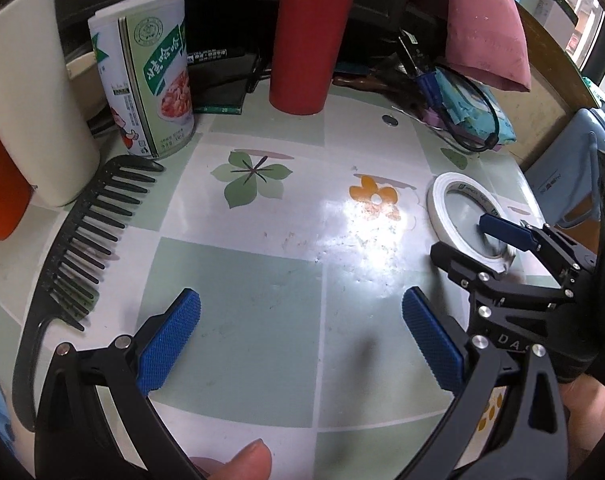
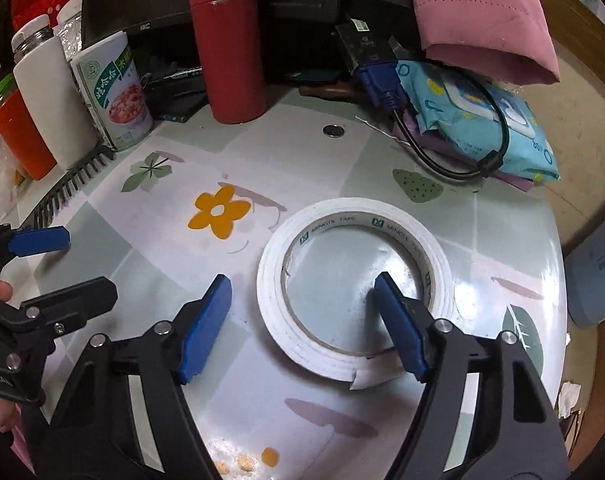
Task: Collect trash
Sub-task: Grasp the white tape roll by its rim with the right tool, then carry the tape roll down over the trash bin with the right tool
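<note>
White tape roll flat, loose end peeling.

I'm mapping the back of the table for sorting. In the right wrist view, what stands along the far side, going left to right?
Orange jar → white bottle → green-labelled can → red flask → coin → blue wipes pack.

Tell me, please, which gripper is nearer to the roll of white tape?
Right. The right gripper straddles the roll of white tape, one finger inside the ring, the other outside its wall, not visibly pressing. The left gripper hovers over bare tablecloth, off to the roll's side.
</note>
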`<action>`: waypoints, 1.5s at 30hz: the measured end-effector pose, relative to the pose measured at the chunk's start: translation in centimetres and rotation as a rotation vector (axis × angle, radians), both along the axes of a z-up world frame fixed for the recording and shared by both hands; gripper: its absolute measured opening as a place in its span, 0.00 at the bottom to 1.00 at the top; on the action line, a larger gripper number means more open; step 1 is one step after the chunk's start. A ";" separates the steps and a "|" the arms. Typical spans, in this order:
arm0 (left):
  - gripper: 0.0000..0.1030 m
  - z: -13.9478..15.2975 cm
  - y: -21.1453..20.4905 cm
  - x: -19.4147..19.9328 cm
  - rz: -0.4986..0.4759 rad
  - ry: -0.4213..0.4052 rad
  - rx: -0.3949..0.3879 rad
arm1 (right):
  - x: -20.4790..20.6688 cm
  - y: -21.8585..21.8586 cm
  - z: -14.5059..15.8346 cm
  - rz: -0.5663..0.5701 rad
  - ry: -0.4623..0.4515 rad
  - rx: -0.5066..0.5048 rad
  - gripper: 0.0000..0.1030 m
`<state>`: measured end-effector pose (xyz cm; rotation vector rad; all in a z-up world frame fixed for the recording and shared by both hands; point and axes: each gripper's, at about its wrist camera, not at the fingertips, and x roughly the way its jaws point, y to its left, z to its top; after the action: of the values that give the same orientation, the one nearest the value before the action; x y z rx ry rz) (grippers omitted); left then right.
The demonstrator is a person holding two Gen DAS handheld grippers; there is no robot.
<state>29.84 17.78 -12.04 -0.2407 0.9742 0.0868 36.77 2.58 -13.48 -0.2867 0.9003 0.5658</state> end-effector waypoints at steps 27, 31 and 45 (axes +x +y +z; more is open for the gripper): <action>0.95 2.4 -1.3 -3.8 -0.022 -0.036 -0.002 | -6.5 -1.6 2.7 -0.020 -0.016 0.074 0.15; 0.95 3.3 -2.2 -6.1 -0.031 -0.049 -0.005 | -9.1 -2.5 4.2 -0.017 -0.025 0.094 0.15; 0.95 3.7 -5.3 -17.2 -0.087 -0.062 -0.018 | -21.4 -7.1 6.2 -0.065 -0.024 0.151 0.15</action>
<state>12.65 12.45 -8.29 -0.2163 0.9226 -0.0095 15.40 -4.49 -7.30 -0.1270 0.8356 0.5663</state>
